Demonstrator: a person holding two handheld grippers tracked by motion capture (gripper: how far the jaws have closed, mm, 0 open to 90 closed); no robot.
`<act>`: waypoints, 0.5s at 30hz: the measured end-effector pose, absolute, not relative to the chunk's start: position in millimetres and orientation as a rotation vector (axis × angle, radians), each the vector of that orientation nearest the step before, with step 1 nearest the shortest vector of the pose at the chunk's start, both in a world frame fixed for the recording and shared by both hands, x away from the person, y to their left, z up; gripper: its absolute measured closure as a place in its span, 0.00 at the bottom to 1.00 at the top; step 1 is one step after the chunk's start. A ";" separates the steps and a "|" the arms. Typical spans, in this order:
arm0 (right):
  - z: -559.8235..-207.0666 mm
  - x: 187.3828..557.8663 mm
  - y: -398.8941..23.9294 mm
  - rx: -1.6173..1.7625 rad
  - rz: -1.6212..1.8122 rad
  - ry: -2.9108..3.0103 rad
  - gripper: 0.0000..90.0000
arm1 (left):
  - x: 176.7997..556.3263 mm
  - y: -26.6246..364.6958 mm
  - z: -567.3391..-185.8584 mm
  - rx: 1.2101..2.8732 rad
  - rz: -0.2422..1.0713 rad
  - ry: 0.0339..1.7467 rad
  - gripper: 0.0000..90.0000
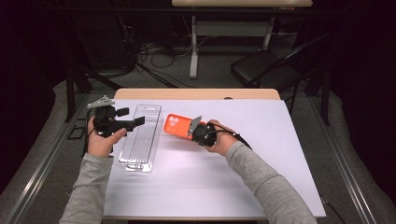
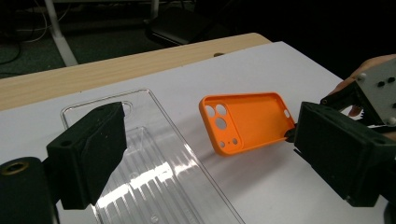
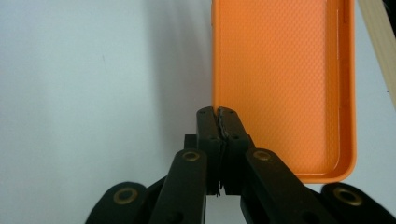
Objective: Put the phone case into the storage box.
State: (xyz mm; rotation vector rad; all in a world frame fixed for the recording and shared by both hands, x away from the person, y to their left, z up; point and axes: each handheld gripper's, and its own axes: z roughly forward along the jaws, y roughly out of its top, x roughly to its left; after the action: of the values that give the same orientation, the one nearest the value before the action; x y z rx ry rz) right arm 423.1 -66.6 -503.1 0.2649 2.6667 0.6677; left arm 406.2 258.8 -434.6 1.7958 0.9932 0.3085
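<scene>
My right gripper point(image 1: 190, 130) point(image 3: 218, 114) is shut on the side wall of an orange phone case point(image 1: 176, 124) point(image 3: 280, 79), near one end. The case point(image 2: 247, 121) has its hollow side up with camera holes at the far end, and it sits tilted just above the white table top. To its left a long clear plastic tray point(image 1: 140, 137) point(image 2: 154, 172) lies flat. Over the tray's far half my left gripper point(image 1: 131, 116) point(image 2: 210, 112) stands open, its jaws wide apart with nothing between them. My right gripper's tips point(image 2: 289, 134) also show at the case's edge.
The white table top point(image 1: 243, 154) ends in a wooden strip point(image 1: 196, 94) at the far side. A black chair point(image 1: 261, 67) and a desk leg point(image 1: 194, 51) with cables stand on the floor beyond. Metal rails run along both table sides.
</scene>
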 end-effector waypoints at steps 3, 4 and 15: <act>-501.4 419.8 -69.4 0.297 0.703 2.651 0.99 | 405.9 258.1 -434.7 1.796 0.308 0.989 0.12; -500.8 418.9 -70.5 0.298 0.716 2.641 0.99 | 405.7 257.7 -434.7 1.796 0.310 0.991 0.12; -493.2 405.0 -85.9 0.374 0.844 2.541 0.99 | 402.3 254.7 -433.3 1.787 0.314 0.974 0.17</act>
State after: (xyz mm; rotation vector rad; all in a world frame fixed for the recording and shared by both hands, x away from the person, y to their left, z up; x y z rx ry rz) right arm 405.0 -85.9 -493.2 0.3737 2.5409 0.8443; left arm 402.3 254.7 -433.3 1.7869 0.9739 0.3141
